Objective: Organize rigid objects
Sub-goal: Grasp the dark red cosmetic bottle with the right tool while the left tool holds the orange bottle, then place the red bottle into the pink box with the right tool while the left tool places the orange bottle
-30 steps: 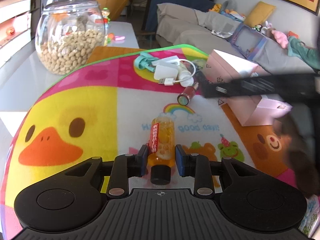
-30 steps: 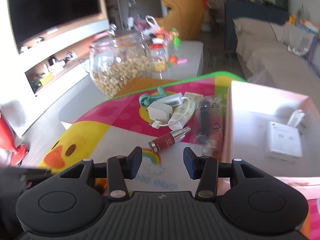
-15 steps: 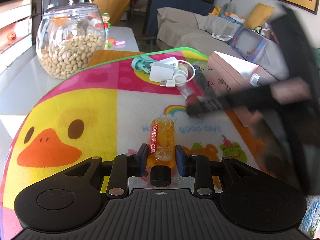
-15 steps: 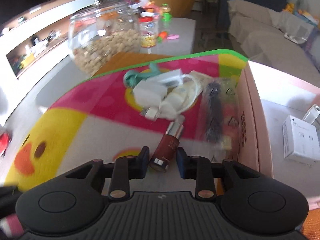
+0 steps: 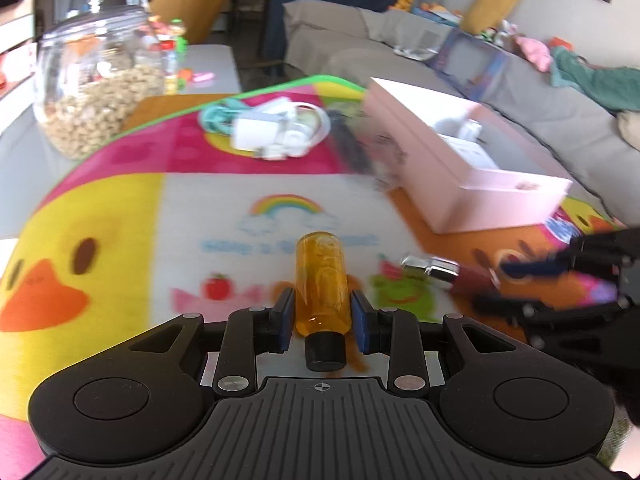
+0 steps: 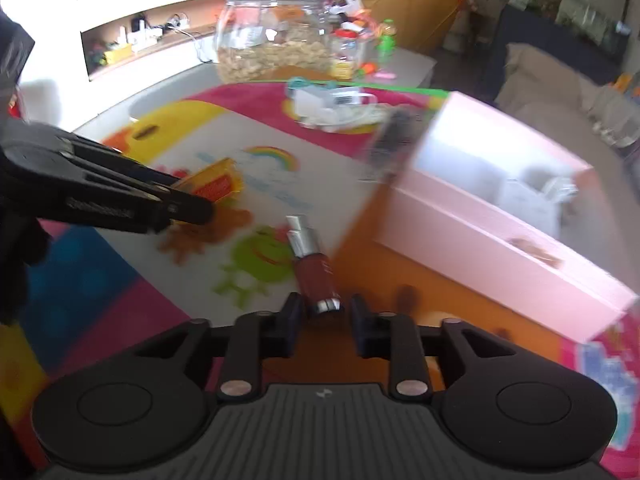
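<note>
- The left gripper is clamped on an amber bottle; both blue pads press its sides close to the black cap.
- The amber bottle's long axis runs straight away from the left wrist camera: cap at the near end, rounded base pointing far, toward the rainbow print on the play mat.
- From the right wrist view, the same bottle appears at the left, its red label facing up, at the tips of the left gripper.
- The right gripper has its jaws opening. A dark red tube lies between them, its silver collar at the near end. There is a gap on each side, so the pads are not pressing it.
- The dark red tube's long axis runs near to far, leaning slightly left, with its silver cap at the far end over a green frog print.
- In the left wrist view, the tube lies crosswise at the right, silver cap pointing left, at the tips of the right gripper.
- A pink box, open on top, sits to the right on the mat with white items inside.
- Far on the mat lies a pile of white chargers and cables.
- A glass jar of pale beans stands far left, off the mat.
</note>
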A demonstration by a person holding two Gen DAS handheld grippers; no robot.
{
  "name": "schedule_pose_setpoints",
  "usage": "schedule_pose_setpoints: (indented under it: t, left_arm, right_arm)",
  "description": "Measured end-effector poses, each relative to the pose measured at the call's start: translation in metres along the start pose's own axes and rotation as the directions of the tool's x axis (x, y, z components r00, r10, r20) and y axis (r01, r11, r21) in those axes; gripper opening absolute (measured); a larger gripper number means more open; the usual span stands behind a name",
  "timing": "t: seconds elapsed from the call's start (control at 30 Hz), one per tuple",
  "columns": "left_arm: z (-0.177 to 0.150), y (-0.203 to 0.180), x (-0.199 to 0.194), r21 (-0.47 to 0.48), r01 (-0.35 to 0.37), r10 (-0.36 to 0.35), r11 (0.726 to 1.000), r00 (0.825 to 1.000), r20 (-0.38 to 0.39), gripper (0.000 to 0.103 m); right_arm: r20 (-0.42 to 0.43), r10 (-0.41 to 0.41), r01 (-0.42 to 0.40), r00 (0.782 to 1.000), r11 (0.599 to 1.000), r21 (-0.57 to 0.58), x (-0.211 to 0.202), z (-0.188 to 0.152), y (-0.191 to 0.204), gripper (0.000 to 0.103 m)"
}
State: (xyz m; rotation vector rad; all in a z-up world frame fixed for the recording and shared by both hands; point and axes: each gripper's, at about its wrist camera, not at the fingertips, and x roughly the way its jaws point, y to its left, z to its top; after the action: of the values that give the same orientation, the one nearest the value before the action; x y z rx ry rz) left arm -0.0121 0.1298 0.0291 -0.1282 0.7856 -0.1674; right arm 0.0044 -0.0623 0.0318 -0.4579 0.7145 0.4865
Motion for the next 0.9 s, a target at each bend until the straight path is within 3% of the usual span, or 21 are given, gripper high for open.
schedule_pose_setpoints:
  t: [0.07,0.1,0.13,0.23,0.33,0.4,0.47,0.67,0.9]
  left_arm:
    - [-0.001,-0.01,0.003,0.014,0.019,-0.019,1.0,1.0,-0.008,0.033]
    - [-0.001,-0.015,0.005,0.021,0.024,-0.024,0.999,1.0,-0.009,0.033]
    - [-0.001,-0.019,0.006,0.027,0.025,-0.024,0.999,1.0,-0.011,0.033]
    - [-0.001,-0.025,0.009,0.036,0.007,-0.007,0.999,1.0,-0.007,0.033]
    - [-0.003,-0.022,0.009,0.023,0.017,-0.017,1.0,1.0,-0.004,0.033]
    - [-0.004,-0.018,0.008,-0.005,0.033,-0.033,0.999,0.999,0.006,0.033]
    - [-0.007,-0.015,0.007,-0.032,0.05,-0.049,0.998,0.998,0.024,0.033]
    - [-0.011,-0.008,-0.001,0.0,0.082,-0.081,0.997,0.996,0.028,0.032]
    - [-0.02,-0.007,-0.009,0.029,0.001,-0.003,1.0,0.998,0.056,0.032]
  right_arm:
    - [0.031,-0.203,0.204,0.979,0.978,-0.036,0.001,-0.01,-0.005,0.048]
    - [0.035,-0.247,0.248,0.968,0.968,-0.027,0.0,-0.014,-0.009,0.049]
    - [0.03,-0.237,0.237,0.971,0.971,0.004,-0.001,-0.017,-0.015,0.052]
    - [0.019,-0.077,0.074,0.997,0.986,0.148,-0.007,-0.024,-0.031,0.064]
    - [0.039,0.068,-0.075,0.997,0.971,0.227,-0.008,-0.03,-0.035,0.067]
    - [0.056,0.114,-0.124,0.992,0.958,0.26,-0.005,-0.03,-0.032,0.072]
    - [0.07,0.132,-0.146,0.989,0.952,0.269,0.0,-0.026,-0.029,0.079]
    - [0.098,0.17,-0.194,0.981,0.911,0.363,0.023,0.001,-0.027,0.079]
    - [0.088,0.163,-0.183,0.983,0.929,0.322,0.041,0.022,-0.004,0.085]
